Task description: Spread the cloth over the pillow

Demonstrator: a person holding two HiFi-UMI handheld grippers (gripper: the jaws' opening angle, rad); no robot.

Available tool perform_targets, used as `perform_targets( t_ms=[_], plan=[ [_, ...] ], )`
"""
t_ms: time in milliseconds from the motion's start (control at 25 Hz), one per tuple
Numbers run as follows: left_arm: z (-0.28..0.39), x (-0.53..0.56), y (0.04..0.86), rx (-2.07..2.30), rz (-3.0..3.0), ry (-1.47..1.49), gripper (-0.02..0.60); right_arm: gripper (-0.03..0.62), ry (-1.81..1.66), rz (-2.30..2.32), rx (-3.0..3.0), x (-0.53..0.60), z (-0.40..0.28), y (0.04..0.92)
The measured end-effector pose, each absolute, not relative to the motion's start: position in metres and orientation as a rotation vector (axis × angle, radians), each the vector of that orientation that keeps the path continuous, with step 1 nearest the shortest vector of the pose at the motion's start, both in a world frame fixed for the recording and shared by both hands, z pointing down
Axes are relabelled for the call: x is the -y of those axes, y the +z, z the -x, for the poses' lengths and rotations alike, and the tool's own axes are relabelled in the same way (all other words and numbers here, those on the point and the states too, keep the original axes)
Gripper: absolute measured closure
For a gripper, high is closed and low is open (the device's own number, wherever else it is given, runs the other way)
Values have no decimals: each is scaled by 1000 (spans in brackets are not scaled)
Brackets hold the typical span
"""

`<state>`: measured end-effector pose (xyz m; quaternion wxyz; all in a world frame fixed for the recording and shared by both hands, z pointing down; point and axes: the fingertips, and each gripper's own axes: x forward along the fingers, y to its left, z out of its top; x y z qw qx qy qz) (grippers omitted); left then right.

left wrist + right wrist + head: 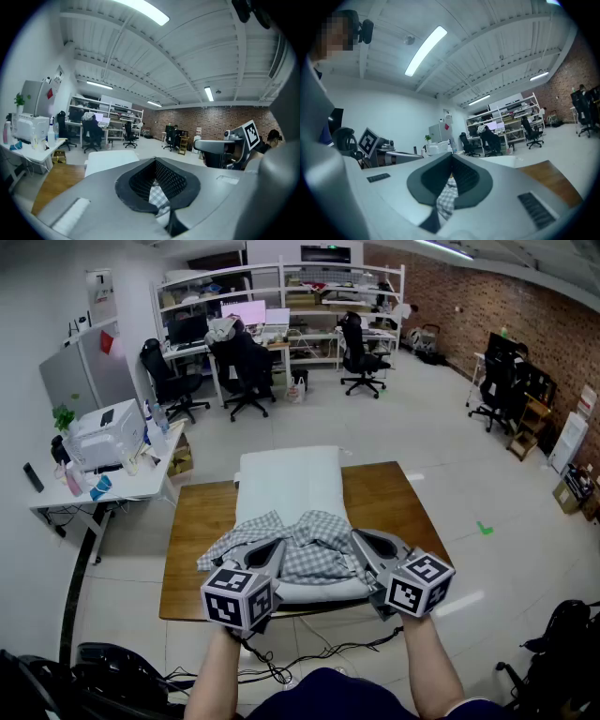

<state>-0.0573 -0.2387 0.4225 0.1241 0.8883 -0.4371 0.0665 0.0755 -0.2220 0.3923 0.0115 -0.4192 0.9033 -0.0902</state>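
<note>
A white pillow (286, 479) lies lengthwise on the wooden table (202, 512). A grey-and-white checked cloth (317, 538) is bunched over the pillow's near end. My left gripper (273, 550) is shut on the cloth's near left part, and checked fabric (157, 196) shows between its dark pads (171, 180). My right gripper (362, 544) is shut on the near right part, with the cloth (447, 197) pinched between its pads (464, 177). Both grippers sit close together at the table's near edge. The far half of the pillow is bare.
A white side desk (103, 479) with a printer and bottles stands left of the table. Black office chairs (246, 367) and shelving line the back. Cables (281, 667) trail on the floor by the table's near edge. A brick wall (525, 324) runs along the right.
</note>
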Motion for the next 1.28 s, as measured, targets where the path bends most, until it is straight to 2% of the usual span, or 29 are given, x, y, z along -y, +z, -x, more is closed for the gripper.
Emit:
perform_targets(
  t_ms=[480,720,1160,1280],
  plan=[
    [43,292,486,1284,-2608,428,571,594,-328,1361,-2798,224,-86,406],
    [30,319,519,1214,-2595,514,463,594,-366,1413,-2774,225,-96,416],
    [21,356,558,1167,-2570,711,393,594,-422,1527,-2717,226,-115,427],
    [20,363,571,1158,-2545,774,393,594,-431,1553,-2702,228,-120,430]
  ],
)
